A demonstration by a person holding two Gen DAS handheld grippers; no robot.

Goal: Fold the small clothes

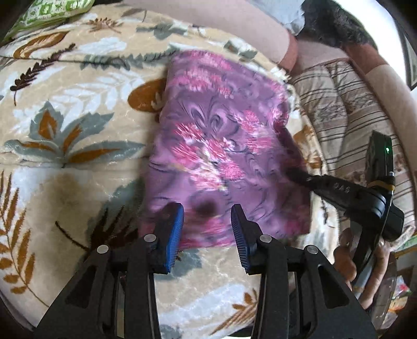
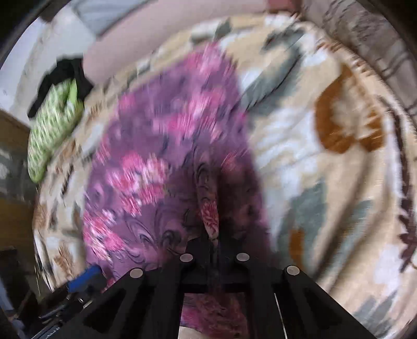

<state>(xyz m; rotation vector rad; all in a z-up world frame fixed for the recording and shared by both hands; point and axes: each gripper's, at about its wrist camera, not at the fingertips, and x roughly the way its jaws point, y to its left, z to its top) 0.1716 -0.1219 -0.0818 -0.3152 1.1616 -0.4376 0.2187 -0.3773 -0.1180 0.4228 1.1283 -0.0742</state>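
A purple cloth with pink flowers (image 1: 219,146) lies on a leaf-patterned blanket (image 1: 65,130). My left gripper (image 1: 207,224) is open and empty, its blue pads just above the cloth's near edge. My right gripper (image 1: 294,173) reaches in from the right and pinches the cloth's right edge. In the right wrist view the right gripper (image 2: 213,226) is shut on a raised fold of the purple cloth (image 2: 161,156), and the image is blurred by motion. A blue pad of the left gripper (image 2: 83,279) shows at lower left.
A green patterned pillow (image 2: 52,130) with a dark garment (image 2: 62,75) lies at the blanket's far corner. A striped brown quilt (image 1: 344,104) and a dark furry item (image 1: 336,23) lie to the right. The blanket (image 2: 325,169) spreads wide around the cloth.
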